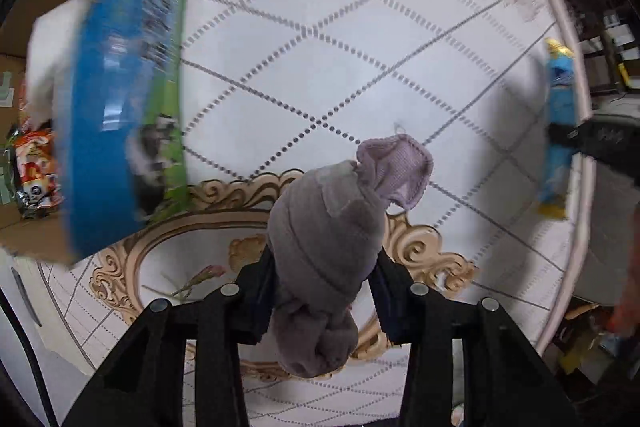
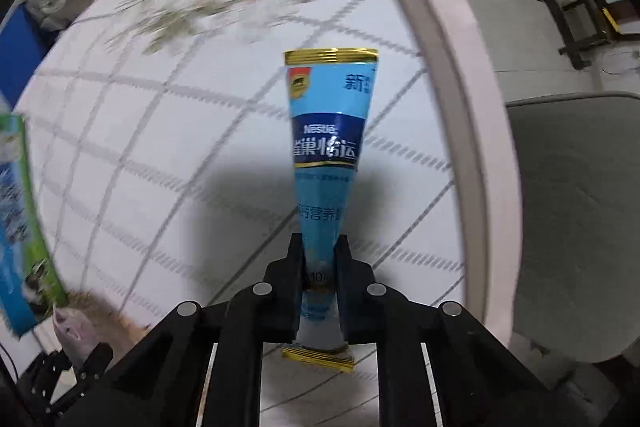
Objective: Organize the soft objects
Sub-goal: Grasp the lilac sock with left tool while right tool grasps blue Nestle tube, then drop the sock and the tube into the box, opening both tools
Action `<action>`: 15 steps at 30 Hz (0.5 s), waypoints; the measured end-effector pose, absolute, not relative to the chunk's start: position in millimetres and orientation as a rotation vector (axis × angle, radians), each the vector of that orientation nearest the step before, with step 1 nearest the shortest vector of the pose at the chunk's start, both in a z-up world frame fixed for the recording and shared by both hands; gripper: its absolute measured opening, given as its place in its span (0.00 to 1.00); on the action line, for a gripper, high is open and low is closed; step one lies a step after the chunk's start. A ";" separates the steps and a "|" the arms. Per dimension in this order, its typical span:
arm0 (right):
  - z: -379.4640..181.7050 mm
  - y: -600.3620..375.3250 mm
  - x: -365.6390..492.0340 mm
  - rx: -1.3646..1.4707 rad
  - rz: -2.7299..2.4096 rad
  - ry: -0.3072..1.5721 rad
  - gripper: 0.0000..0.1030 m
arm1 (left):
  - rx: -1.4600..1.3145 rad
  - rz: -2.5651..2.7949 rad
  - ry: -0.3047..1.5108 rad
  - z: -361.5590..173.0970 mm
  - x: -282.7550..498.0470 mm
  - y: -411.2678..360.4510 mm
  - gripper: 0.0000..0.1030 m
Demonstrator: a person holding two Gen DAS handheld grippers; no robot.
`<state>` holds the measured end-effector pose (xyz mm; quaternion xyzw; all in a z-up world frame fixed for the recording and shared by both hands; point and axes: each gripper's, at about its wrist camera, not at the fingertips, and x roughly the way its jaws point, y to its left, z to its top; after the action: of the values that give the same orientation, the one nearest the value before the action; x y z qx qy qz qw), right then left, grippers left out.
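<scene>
My left gripper (image 1: 322,267) is shut on a rolled grey and lilac sock bundle (image 1: 332,239) and holds it above the white patterned table (image 1: 320,47). My right gripper (image 2: 319,259) is shut on a slim blue Nestle sachet with gold ends (image 2: 326,155), held upright over the table (image 2: 160,147). The sachet and the right gripper also show at the right edge of the left wrist view (image 1: 560,123). The sock bundle and left gripper show at the lower left of the right wrist view (image 2: 70,327).
A large blue and green box (image 1: 120,87) stands at the table's left, blurred; it also shows in the right wrist view (image 2: 20,219). A cardboard box with a red snack bag (image 1: 36,167) is behind it. A grey chair (image 2: 576,219) sits past the table's pink rim (image 2: 460,107).
</scene>
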<state>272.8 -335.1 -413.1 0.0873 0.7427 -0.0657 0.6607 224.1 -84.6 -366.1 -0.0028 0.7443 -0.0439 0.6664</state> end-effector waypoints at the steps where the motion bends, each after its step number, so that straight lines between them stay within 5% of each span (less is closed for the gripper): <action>1: -403.6 -325.1 268.2 0.210 -0.122 1.666 0.15 | -0.022 -0.108 1.664 -354.6 220.2 -76.2 0.38; 10: -272.4 -178.6 212.6 0.524 0.176 1.466 0.15 | -0.179 -0.094 1.486 -227.4 232.1 65.6 0.38; 15: -251.8 -81.6 203.0 0.700 0.239 1.417 0.15 | -0.187 0.012 1.472 -216.7 268.8 155.2 0.38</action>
<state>203.0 -81.6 -251.8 0.3137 0.6354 0.1071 0.6974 268.8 155.2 -216.7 -0.0851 0.6704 0.0055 0.7371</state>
